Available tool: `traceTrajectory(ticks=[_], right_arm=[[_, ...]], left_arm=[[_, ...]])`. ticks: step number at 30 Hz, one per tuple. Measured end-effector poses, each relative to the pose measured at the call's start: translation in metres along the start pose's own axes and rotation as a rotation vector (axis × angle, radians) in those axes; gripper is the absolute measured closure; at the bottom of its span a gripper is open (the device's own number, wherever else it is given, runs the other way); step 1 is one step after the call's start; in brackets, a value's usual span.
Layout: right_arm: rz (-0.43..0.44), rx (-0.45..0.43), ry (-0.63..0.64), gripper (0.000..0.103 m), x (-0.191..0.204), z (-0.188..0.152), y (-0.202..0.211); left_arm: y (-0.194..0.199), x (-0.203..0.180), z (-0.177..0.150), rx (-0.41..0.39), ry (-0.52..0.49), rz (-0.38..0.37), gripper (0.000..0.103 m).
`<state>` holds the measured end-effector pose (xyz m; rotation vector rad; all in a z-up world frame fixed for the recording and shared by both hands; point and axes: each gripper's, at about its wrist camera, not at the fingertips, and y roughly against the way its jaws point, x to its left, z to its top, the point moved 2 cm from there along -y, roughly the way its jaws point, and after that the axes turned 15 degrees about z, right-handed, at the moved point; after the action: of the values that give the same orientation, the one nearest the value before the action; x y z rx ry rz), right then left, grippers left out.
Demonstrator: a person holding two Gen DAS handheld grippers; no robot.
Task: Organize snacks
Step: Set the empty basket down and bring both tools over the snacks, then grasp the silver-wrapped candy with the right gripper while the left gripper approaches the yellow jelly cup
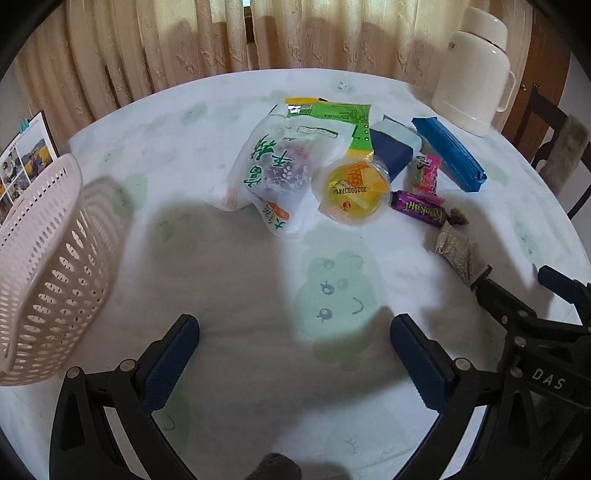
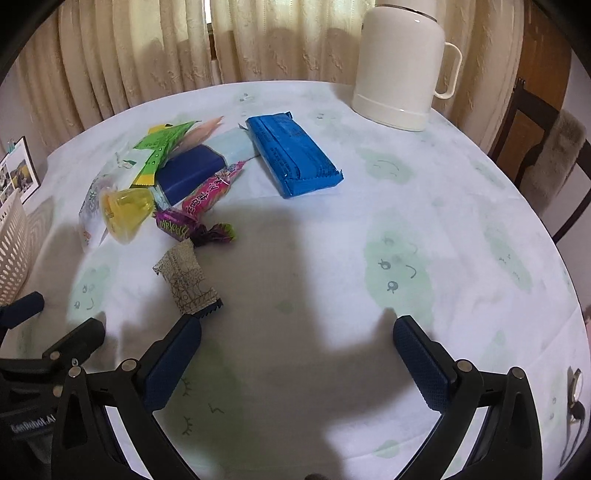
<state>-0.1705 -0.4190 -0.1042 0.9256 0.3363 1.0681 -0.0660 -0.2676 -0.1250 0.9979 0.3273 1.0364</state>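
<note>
Nearest the left wrist camera, the left gripper [image 1: 294,328] hangs over bare tablecloth with its 2 blue-padded fingers [image 1: 173,362] spread wide and nothing between them. The right gripper [image 2: 297,330] is likewise released and empty above the table [image 2: 461,206], its left finger [image 2: 173,362] just short of the serrated end of a small grey patterned packet [image 2: 186,278]. In the left view that gripper's black frame shows at the right edge, and whether its tip touches the packet [image 1: 460,256] is hard to tell there.

At the left edge stands a white perforated basket [image 1: 48,266], tilted in this view, well apart from the snacks.

Past the packet lies a purple twist-wrapped candy [image 1: 419,208], then the main cluster: a yellow jelly cup [image 1: 351,190] lying tipped against a white bag with green lettering [image 1: 275,173], and a pink candy wrapper [image 1: 426,173] beside it. Behind these sit a dark blue box [image 2: 190,171] with a pale blue pack [image 2: 236,146] touching it, and a green packet [image 1: 341,120] partly under the white bag. A bright blue wrapped pack [image 2: 295,157] lies alone to the right of the cluster.

Farther back, a cream thermos jug [image 2: 400,70] with a handle stands near the table's far edge, a photo frame [image 1: 26,155] stands behind the basket, and beige curtains [image 1: 295,33] hang behind everything.
</note>
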Motion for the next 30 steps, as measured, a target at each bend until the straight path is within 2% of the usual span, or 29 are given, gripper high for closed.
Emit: traceTrajectory(ticks=[10,13,15,20,24,30], right_arm=[[0.081,0.050,0.107,0.000,-0.001,-0.002,0.007],[0.087,0.044,0.107,0.000,-0.001,-0.003,0.009],[0.125,0.027,0.093,0.000,-0.004,-0.004,0.013],[0.183,-0.027,0.081,0.001,-0.003,-0.002,0.023],[0.186,-0.066,0.150,0.001,0.011,0.002,0.026],[0.204,-0.055,0.272,0.002,0.035,0.002,0.023]], left_arm=[[0.002,0.001,-0.005,-0.015,0.004,0.003,0.000],[0.004,0.003,-0.004,-0.017,0.003,-0.003,0.000],[0.006,0.006,-0.004,-0.025,0.013,-0.011,0.000],[0.021,0.009,0.000,-0.106,0.030,-0.008,0.001],[0.034,0.013,0.003,-0.177,0.041,0.013,0.001],[0.048,0.035,0.008,-0.238,0.109,0.046,0.001]])
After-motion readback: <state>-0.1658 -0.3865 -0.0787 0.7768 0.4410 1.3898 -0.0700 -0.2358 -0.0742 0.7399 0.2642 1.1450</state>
